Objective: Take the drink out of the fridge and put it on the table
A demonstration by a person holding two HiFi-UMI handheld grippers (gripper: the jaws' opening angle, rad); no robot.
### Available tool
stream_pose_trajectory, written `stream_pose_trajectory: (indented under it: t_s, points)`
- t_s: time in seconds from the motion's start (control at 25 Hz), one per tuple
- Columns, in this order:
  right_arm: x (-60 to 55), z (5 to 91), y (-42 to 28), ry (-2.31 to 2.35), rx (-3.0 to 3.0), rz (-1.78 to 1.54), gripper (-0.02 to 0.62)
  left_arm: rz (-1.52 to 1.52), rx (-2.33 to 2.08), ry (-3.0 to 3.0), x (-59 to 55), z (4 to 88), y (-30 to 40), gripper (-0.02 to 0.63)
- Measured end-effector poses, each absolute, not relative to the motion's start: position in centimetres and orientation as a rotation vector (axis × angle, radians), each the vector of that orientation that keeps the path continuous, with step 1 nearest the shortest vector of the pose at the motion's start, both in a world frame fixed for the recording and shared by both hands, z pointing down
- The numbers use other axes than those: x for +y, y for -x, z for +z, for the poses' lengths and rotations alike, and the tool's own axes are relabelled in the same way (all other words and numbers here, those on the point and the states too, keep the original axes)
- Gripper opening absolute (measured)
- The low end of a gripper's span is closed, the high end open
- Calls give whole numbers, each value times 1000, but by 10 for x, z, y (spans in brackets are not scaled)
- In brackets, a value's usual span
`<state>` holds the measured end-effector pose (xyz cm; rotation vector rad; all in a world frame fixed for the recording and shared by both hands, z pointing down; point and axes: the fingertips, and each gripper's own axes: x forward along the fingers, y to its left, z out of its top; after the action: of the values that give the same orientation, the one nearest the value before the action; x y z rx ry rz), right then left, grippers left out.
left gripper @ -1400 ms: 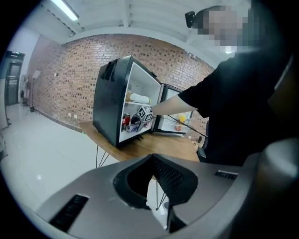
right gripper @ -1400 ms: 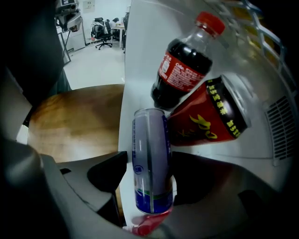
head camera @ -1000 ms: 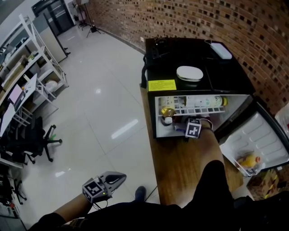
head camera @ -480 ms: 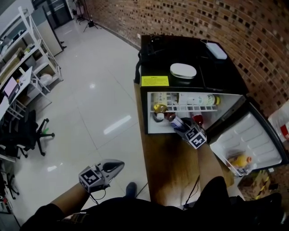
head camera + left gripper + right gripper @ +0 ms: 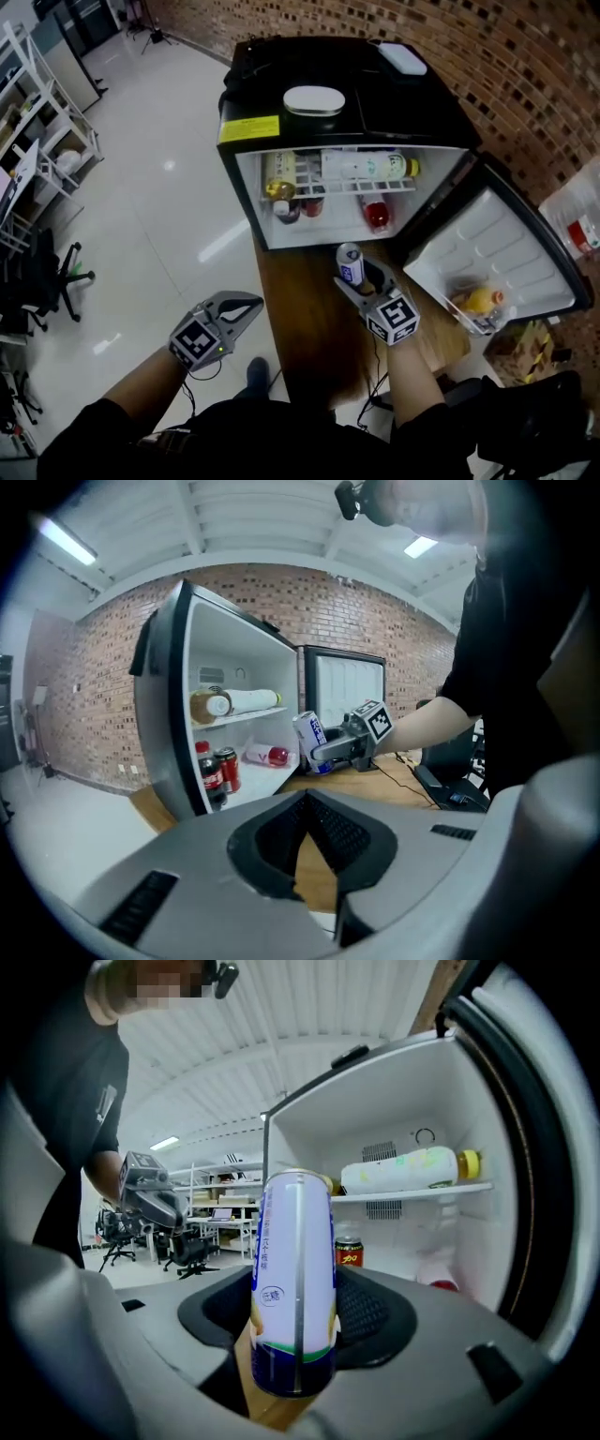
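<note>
A white and blue drink can [image 5: 350, 264] stands upright between the jaws of my right gripper [image 5: 356, 277], which is shut on it just above the wooden table [image 5: 309, 328], in front of the open black fridge [image 5: 412, 108]. In the right gripper view the can [image 5: 294, 1279] fills the space between the jaws of that gripper [image 5: 295, 1335]. My left gripper [image 5: 246, 304] hangs shut and empty over the floor, left of the table. The left gripper view shows its own tips [image 5: 306, 803] touching, and the can [image 5: 308, 737] farther off.
The fridge door [image 5: 492, 253] swings open to the right with a yellow item [image 5: 476, 301] in its rack. Inside are a bottle lying on the shelf [image 5: 367, 167], cans [image 5: 313, 202] and a red bottle [image 5: 377, 215]. A white oval object [image 5: 314, 100] lies on the fridge top.
My right gripper has drawn back out of the fridge with the can, towards me over the table. The left gripper has stayed low at the left.
</note>
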<state>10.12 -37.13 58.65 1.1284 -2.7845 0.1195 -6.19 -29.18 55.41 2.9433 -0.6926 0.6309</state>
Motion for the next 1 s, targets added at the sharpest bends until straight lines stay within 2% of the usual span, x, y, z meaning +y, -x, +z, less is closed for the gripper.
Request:
stream_pose_trajectory:
  t_s: [0.32,0.6,1.0]
  points:
    - [-289,634,-122,-1244,-2851,214,270,725,-475,-3000,-267,588,-28,-2]
    - [-240,681,-135,-1294,-2882,356,270,852,-332,-2989,-237,631,-76,-2]
    - [-220,707,-147,-1285,-2889,210,270,919,-262,-2982,-228,670,-125,-2]
